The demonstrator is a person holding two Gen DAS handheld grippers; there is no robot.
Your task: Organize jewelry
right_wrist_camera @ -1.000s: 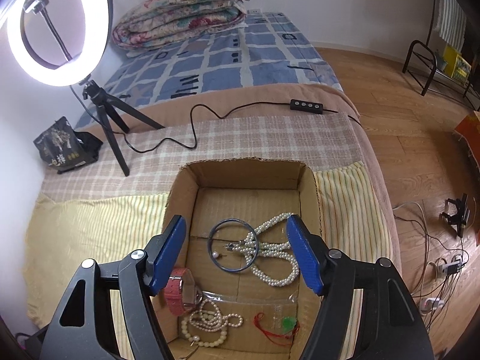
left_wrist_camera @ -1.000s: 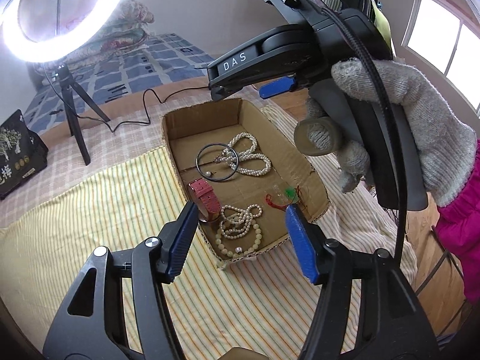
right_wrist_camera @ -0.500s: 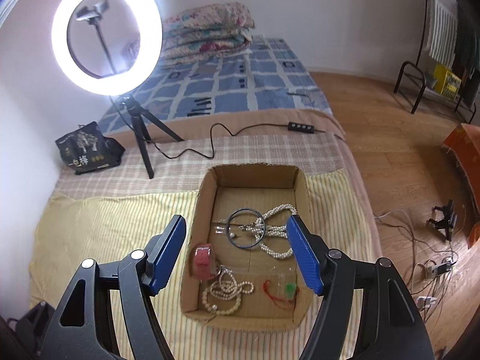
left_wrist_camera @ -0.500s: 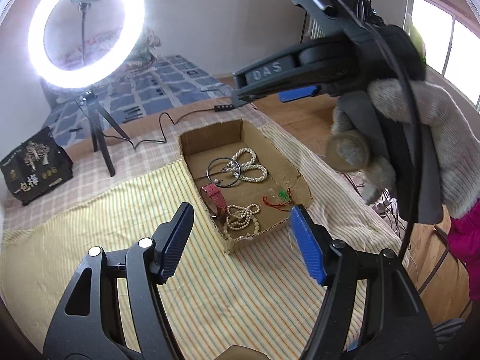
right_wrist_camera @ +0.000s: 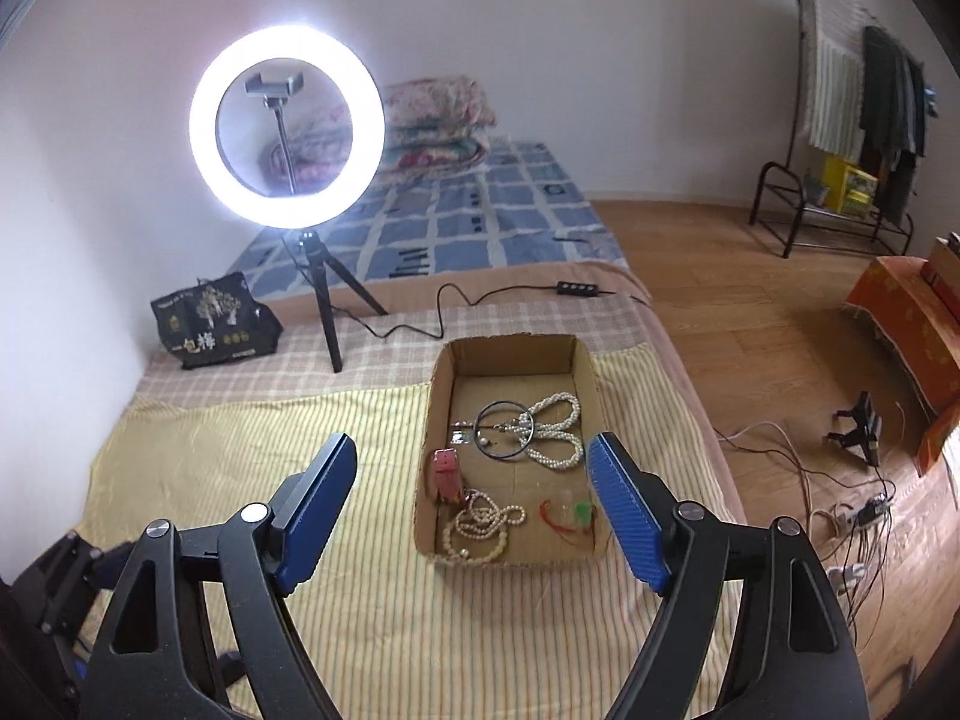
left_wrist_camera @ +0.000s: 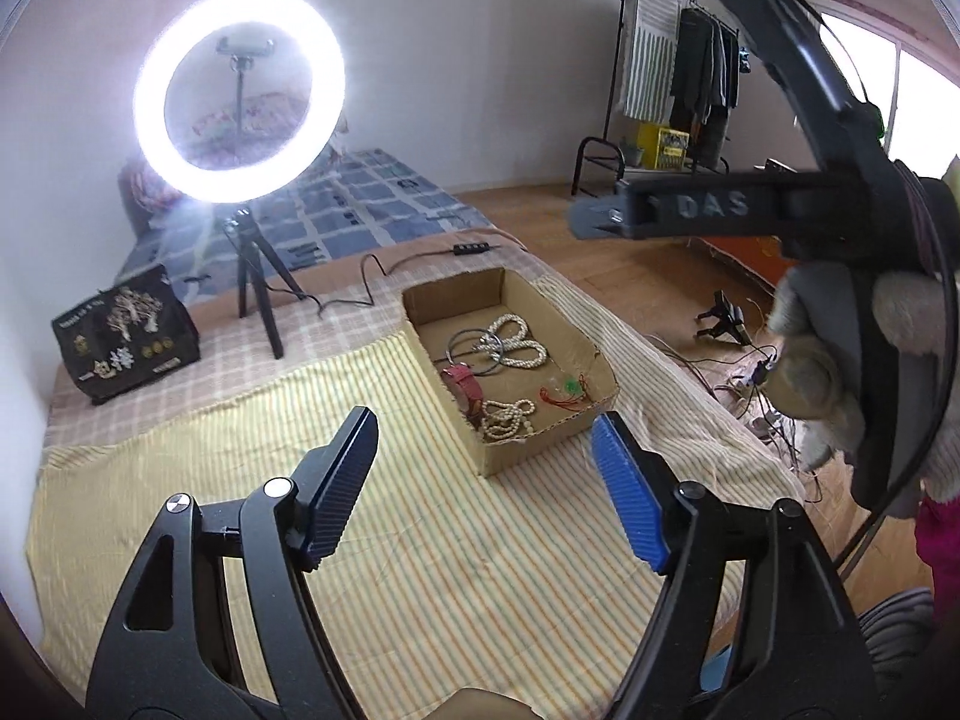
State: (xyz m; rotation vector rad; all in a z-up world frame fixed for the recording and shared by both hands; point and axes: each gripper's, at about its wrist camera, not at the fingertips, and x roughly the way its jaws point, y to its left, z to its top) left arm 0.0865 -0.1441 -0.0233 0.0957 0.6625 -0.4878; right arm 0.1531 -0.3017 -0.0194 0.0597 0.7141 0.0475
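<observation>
A shallow cardboard box [right_wrist_camera: 429, 468] [left_wrist_camera: 540, 450] lies on the striped yellow cloth [right_wrist_camera: 240, 450]. In it are a long pearl necklace [right_wrist_camera: 555, 438] [left_wrist_camera: 519, 345], a dark ring bangle [right_wrist_camera: 504, 439], a red watch [right_wrist_camera: 447, 475] [left_wrist_camera: 465, 387], a beaded bracelet pile [right_wrist_camera: 477, 531] [left_wrist_camera: 504, 420] and a red cord with a green charm [right_wrist_camera: 570, 513]. My left gripper [left_wrist_camera: 483, 480] is open and empty, high above the cloth in front of the box. My right gripper [right_wrist_camera: 471, 498] is open and empty, high above the box's near end; its body [left_wrist_camera: 720, 210] shows in the left wrist view.
A lit ring light on a tripod [right_wrist_camera: 288, 126] stands behind the box, with its cable and switch [right_wrist_camera: 579, 289]. A black bag [right_wrist_camera: 213, 324] sits at the back left. Folded quilts [right_wrist_camera: 438, 126] lie on the bed. Cables [right_wrist_camera: 840, 510] and a clothes rack [right_wrist_camera: 864, 90] are to the right.
Both grippers have pulled up and back from the box, which now looks smaller and farther away. Both stay open and empty. The jewelry has not moved.
</observation>
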